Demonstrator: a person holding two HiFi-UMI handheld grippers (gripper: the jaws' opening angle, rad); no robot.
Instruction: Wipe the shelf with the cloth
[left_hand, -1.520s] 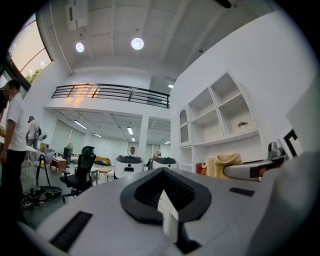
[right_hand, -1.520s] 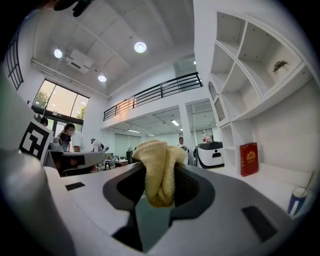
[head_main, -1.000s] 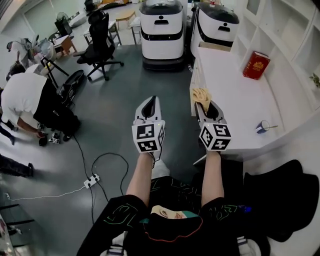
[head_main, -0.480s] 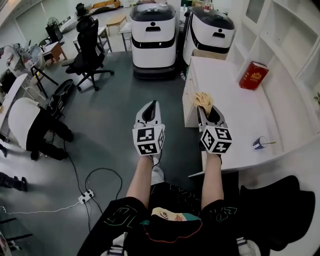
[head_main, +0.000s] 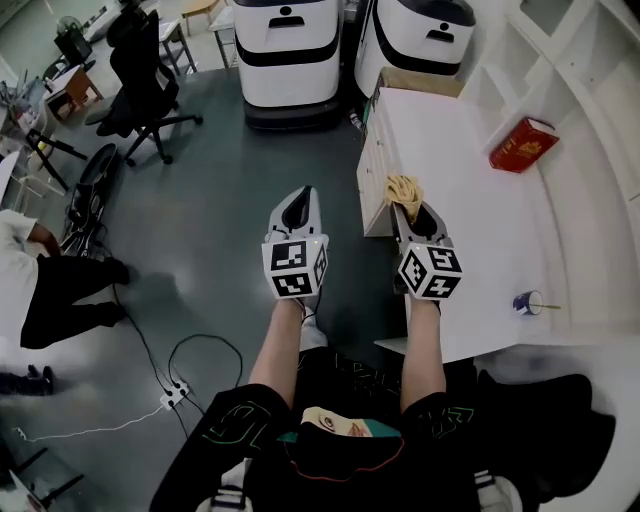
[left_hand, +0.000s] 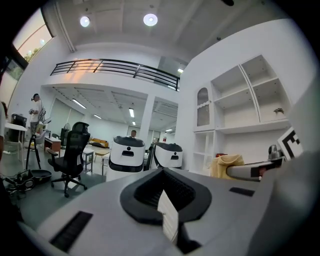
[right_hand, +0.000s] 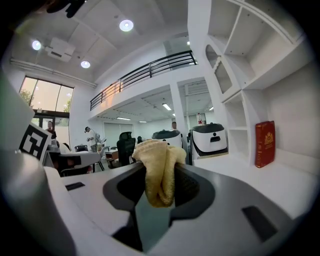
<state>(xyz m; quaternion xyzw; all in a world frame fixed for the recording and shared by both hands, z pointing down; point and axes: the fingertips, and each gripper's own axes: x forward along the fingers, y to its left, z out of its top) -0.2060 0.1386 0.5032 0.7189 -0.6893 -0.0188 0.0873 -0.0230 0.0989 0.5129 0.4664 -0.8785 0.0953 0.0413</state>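
Bright ceiling lamps (left_hand: 150, 19) light evenly; fisheye edges bend, perhaps slightly soft.

pale yellow cloth (head_main: 403, 189) there, white shelf (head_main: 480, 220), red book (head_main: 523, 145) at the back, blue cup (head_main: 524, 302), dark grey floor (head_main: 200, 200), black-and-white square markers on the grey left gripper (head_main: 298, 205) and right gripper (head_main: 412, 208).

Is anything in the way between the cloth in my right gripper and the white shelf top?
Nothing visible does. The cloth, clamped in the right hand-held gripper, is at the bare shelf edge; the red book and cup stand well aside.
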